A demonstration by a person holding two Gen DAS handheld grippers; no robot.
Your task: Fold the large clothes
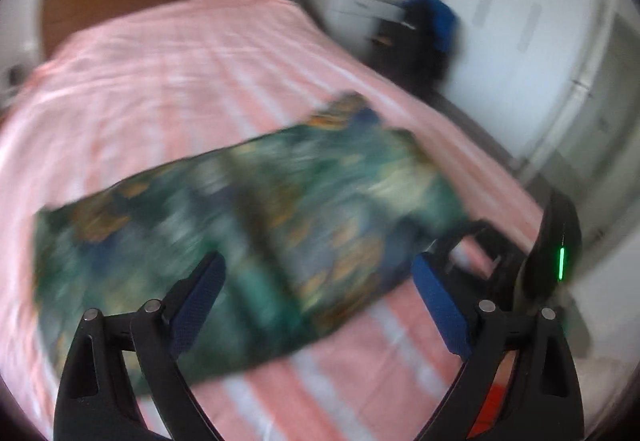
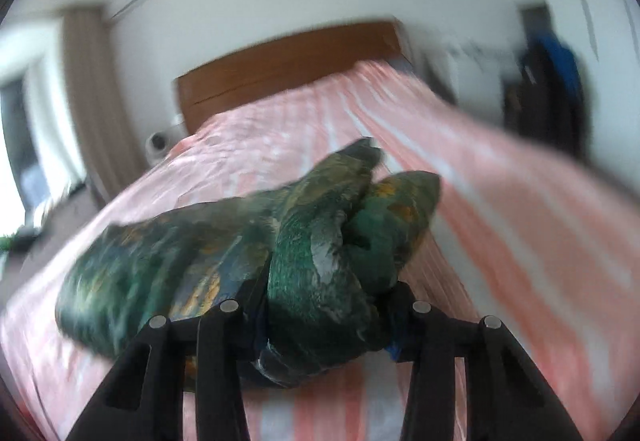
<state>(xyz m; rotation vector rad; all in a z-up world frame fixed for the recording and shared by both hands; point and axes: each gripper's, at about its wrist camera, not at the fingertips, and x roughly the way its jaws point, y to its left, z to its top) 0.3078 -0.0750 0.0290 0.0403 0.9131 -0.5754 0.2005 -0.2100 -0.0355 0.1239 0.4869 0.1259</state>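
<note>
Your right tool [image 2: 324, 305] pinches a bunched fold of the soft, slippery green patterned garment [image 2: 224, 253]. Your left tool [image 1: 318, 277] gapes empty; grip the limp hem at nine o'clock on the pink striped bed [image 1: 160, 81].

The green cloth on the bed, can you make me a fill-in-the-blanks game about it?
1. The green cloth lies on a bed with a ____ and white striped cover.
2. The ____ gripper is shut on a bunch of the cloth.
3. The left gripper is ____, with nothing between its blue pads.
4. The headboard behind the bed is ____.

Missing words: pink; right; open; brown
</note>
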